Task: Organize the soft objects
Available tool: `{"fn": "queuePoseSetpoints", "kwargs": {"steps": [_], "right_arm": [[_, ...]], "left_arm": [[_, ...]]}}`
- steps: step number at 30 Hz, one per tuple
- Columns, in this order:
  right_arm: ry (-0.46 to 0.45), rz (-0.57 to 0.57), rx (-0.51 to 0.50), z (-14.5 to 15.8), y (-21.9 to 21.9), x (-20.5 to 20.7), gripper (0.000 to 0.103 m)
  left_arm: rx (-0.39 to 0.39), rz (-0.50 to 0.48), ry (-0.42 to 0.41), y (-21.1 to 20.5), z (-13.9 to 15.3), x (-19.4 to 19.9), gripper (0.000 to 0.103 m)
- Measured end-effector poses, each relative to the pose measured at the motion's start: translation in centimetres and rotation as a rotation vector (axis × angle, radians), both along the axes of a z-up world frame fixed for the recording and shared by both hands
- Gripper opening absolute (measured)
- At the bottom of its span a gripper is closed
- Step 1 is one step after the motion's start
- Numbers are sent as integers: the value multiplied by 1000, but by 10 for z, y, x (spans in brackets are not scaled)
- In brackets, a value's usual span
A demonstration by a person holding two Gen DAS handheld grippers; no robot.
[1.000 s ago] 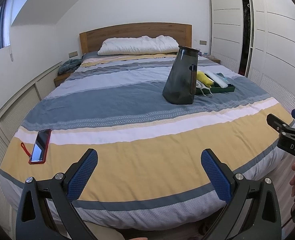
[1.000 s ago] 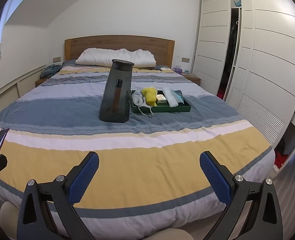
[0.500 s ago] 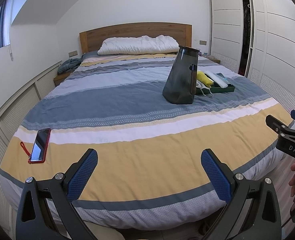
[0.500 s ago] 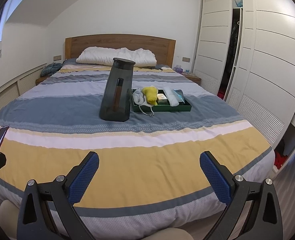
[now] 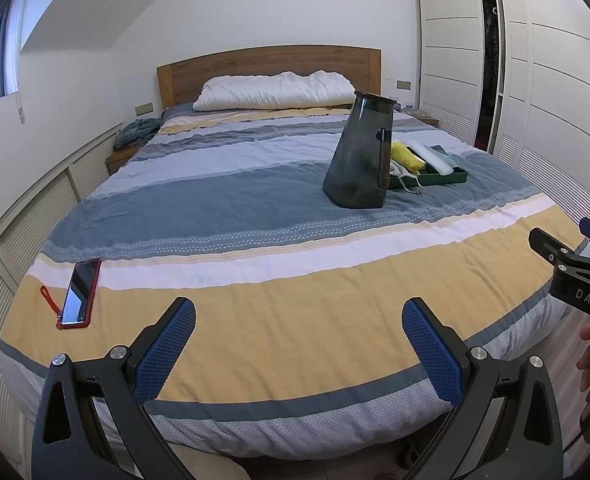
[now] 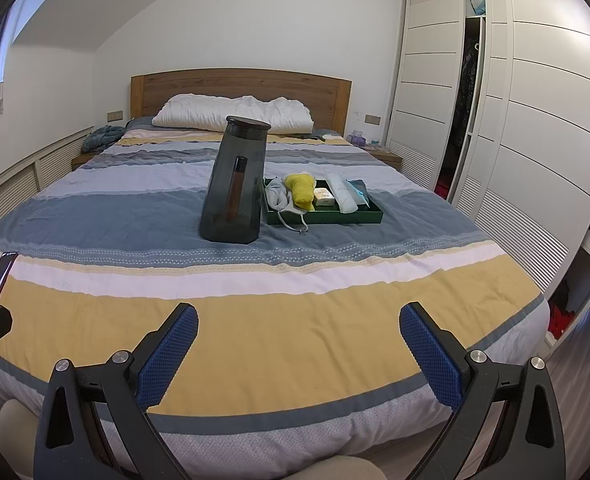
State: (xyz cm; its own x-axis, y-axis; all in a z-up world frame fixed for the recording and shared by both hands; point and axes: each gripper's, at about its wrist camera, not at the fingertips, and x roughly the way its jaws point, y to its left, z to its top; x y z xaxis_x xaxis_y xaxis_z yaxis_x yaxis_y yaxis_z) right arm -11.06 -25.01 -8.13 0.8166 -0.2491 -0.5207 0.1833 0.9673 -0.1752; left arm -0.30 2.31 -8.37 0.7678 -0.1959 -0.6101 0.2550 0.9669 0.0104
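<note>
A dark green tray (image 6: 371, 216) lies mid-bed on the striped duvet and holds a grey face mask (image 6: 281, 198), a yellow rolled cloth (image 6: 301, 190), a small pale packet (image 6: 323, 197) and a white roll (image 6: 341, 196). The tray also shows in the left wrist view (image 5: 449, 178), partly hidden behind the pitcher. A tall dark grey pitcher (image 6: 235, 184) stands just left of the tray. My left gripper (image 5: 299, 344) and right gripper (image 6: 298, 340) are both open and empty, over the foot of the bed, far from the tray.
A phone in a red case (image 5: 81, 292) lies at the bed's front left. A white pillow (image 6: 235, 114) rests against the wooden headboard. White wardrobes (image 6: 535, 120) line the right wall. A teal cloth (image 5: 139, 130) sits on the left nightstand.
Both views have shifted slightly; the pitcher and tray sit marginally nearer and higher in the right wrist view. Both grippers stay open.
</note>
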Motion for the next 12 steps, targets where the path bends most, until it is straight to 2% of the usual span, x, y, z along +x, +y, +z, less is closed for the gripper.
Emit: {"fn": "queuePoseSetpoints", "kwargs": {"steps": [12], "right_arm": [[-4,-4,-5,1,0,0,103]], "left_arm": [[8,3,-8,-1,1,0,101]]}}
